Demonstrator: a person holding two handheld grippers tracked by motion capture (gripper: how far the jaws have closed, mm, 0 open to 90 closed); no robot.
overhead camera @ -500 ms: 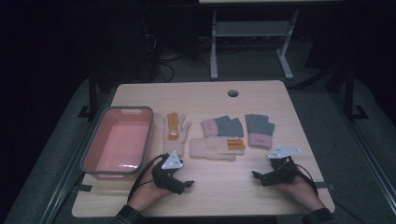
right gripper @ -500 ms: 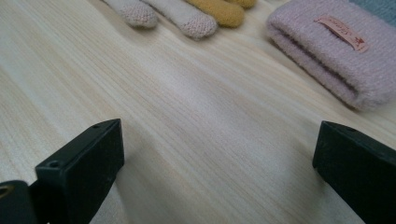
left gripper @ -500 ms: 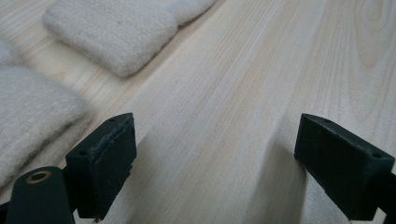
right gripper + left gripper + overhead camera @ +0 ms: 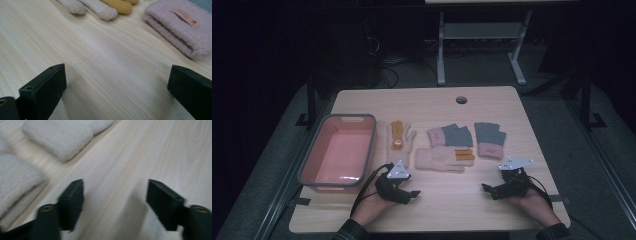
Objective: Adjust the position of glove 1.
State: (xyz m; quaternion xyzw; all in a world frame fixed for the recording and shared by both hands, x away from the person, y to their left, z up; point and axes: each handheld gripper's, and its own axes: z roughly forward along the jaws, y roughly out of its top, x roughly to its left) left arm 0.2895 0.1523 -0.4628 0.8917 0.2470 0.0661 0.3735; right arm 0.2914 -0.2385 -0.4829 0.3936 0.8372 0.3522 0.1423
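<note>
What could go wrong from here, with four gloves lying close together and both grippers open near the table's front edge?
The cream glove lies against the grey-and-pink glove, so the left gripper might snag both. The right gripper faces the folded pink cuff; pinching one layer could unfold that glove or drag it. The pink bin sits at the left edge, a long carry from there.

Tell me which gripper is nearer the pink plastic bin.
Left. The left gripper sits just off the pink plastic bin's near right corner; the right gripper is far across the table.
</note>
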